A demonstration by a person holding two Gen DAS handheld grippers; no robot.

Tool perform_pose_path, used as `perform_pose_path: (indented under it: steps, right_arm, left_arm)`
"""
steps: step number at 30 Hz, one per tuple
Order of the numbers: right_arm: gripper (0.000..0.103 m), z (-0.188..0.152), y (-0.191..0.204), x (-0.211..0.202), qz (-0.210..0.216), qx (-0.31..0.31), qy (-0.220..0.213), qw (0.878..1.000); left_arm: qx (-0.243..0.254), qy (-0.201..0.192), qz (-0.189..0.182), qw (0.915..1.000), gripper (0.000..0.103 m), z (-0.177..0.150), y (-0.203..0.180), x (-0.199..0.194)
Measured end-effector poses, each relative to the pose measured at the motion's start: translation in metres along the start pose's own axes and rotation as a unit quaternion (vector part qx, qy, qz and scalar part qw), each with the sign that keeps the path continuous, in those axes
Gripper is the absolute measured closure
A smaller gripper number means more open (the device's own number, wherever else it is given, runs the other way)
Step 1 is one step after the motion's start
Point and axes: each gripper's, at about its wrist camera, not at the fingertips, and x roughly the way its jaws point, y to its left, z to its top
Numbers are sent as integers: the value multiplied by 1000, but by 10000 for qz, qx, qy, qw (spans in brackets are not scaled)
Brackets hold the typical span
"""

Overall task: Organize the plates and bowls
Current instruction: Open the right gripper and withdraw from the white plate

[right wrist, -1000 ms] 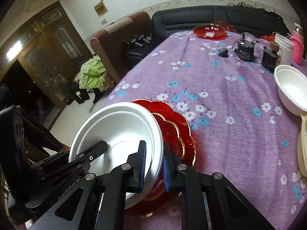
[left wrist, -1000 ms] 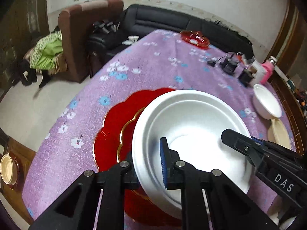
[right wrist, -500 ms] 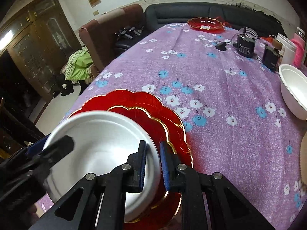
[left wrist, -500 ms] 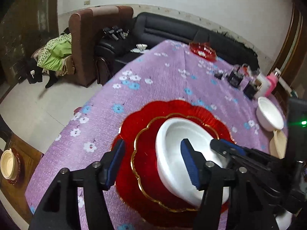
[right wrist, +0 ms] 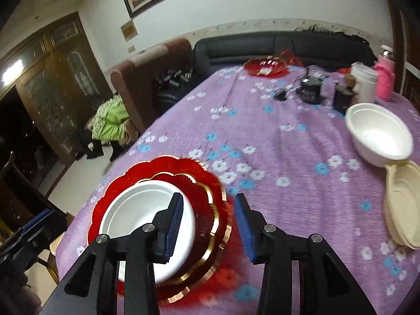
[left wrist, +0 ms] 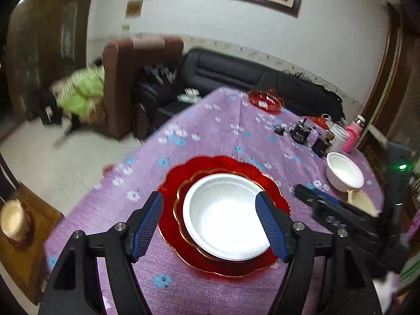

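A white bowl (left wrist: 225, 218) sits on a small red gold-rimmed plate (left wrist: 183, 197), which lies on a large red scalloped plate (left wrist: 170, 225). The stack also shows in the right wrist view: bowl (right wrist: 136, 210), small plate (right wrist: 207, 225), large plate (right wrist: 168, 165). My left gripper (left wrist: 210, 225) is open and empty, raised above the bowl. My right gripper (right wrist: 208, 225) is open and empty at the stack's right edge. A second white bowl (right wrist: 378, 134) and a beige plate (right wrist: 404, 204) lie at the table's right.
The table has a purple flowered cloth (right wrist: 275, 141). A red dish (right wrist: 265, 65), black devices (right wrist: 311, 89), a white cup (right wrist: 365, 84) and a pink bottle (right wrist: 384, 78) stand at the far end. A sofa and an armchair are behind.
Both grippers have let go of the white bowl, which now rests on the red plates. Both have opened and drawn back and up from the stack.
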Motion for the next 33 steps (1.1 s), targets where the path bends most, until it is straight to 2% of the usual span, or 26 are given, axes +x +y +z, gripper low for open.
perform_pose_path:
  steps: [1, 3, 7, 15, 22, 33]
  right_arm:
    - [58, -1, -3, -8, -24, 2, -57, 10000]
    - [57, -5, -14, -26, -94, 18, -180, 9998]
    - [55, -13, -37, -54, -262, 104, -366, 9989]
    - [54, -29, -88, -97, -694, 261, -601, 9954]
    - [54, -33, -124, -113, -949, 522, -670, 9919]
    - [54, -40, -157, -118, -1072, 851, -686, 9882]
  left_arm:
    - [153, -146, 118, 9997, 31, -2, -9, -6]
    - [329, -260, 99, 9991, 31, -6, -21, -14]
    - [487, -66, -390, 9980, 31, -13, -44, -23]
    - [761, 17, -685, 9947, 31, -29, -82, -36]
    - [1040, -11, -607, 9927, 31, -43, -110, -33]
    - [1112, 355, -927, 9888, 31, -55, -126, -23]
